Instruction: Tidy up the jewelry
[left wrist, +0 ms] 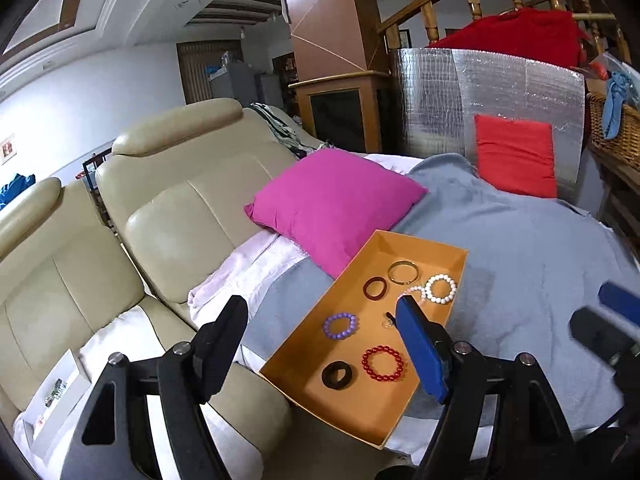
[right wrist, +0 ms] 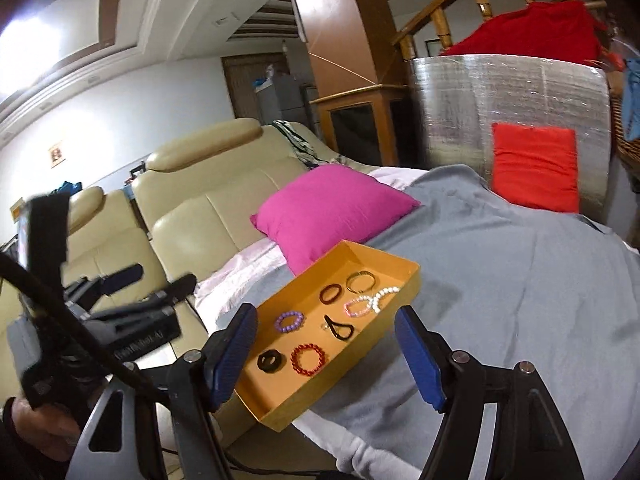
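Note:
An orange tray [left wrist: 420,249] lies on the grey blanket with several bracelets in it. Among them are a purple bead bracelet [left wrist: 340,325], a red bead bracelet [left wrist: 383,363], a black ring [left wrist: 337,375], a gold bangle [left wrist: 403,272] and a white bead bracelet [left wrist: 441,289]. My left gripper [left wrist: 320,344] hangs above the tray's near end, open, with nothing between its pads. In the right wrist view my right gripper [right wrist: 328,352] is also open and empty, above the same tray [right wrist: 384,255]. The left gripper [right wrist: 160,276] shows blurred at the left there.
A pink cushion [left wrist: 332,204] lies just behind the tray, and a red cushion [left wrist: 516,156] leans on a silver foil panel [left wrist: 480,92]. A beige leather sofa [left wrist: 180,208] stands to the left, with a white box [left wrist: 60,396] on its seat. A wicker basket [left wrist: 616,128] is at far right.

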`<state>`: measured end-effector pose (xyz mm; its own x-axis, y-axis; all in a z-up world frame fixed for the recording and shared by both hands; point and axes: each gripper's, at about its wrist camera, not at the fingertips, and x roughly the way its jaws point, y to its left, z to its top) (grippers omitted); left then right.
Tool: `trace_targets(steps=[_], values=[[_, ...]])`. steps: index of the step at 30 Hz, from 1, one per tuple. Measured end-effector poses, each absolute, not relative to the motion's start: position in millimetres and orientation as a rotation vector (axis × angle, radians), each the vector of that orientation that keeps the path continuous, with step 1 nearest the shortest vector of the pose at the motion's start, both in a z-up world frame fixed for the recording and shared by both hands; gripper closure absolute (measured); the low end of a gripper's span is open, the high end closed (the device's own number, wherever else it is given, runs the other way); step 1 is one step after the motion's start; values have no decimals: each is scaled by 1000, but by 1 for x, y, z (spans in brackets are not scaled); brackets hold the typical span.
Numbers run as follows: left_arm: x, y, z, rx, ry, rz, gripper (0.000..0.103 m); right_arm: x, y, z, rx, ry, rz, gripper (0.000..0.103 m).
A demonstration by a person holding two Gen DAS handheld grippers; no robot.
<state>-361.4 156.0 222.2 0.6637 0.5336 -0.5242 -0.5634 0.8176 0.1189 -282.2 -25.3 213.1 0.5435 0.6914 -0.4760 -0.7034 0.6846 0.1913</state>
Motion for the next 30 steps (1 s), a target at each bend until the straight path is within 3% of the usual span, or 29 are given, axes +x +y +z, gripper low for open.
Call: trace_targets(steps=[15, 19, 30], values=[[-398, 175, 223, 24, 528, 746, 26, -310, -4, 198, -55, 629, 806, 28], [-402, 182, 227, -5, 510, 750, 16, -312, 3, 198, -63, 634, 789, 28], [-413, 185, 226, -4, 493, 773, 14, -320, 11, 204, -68, 614, 736, 28]])
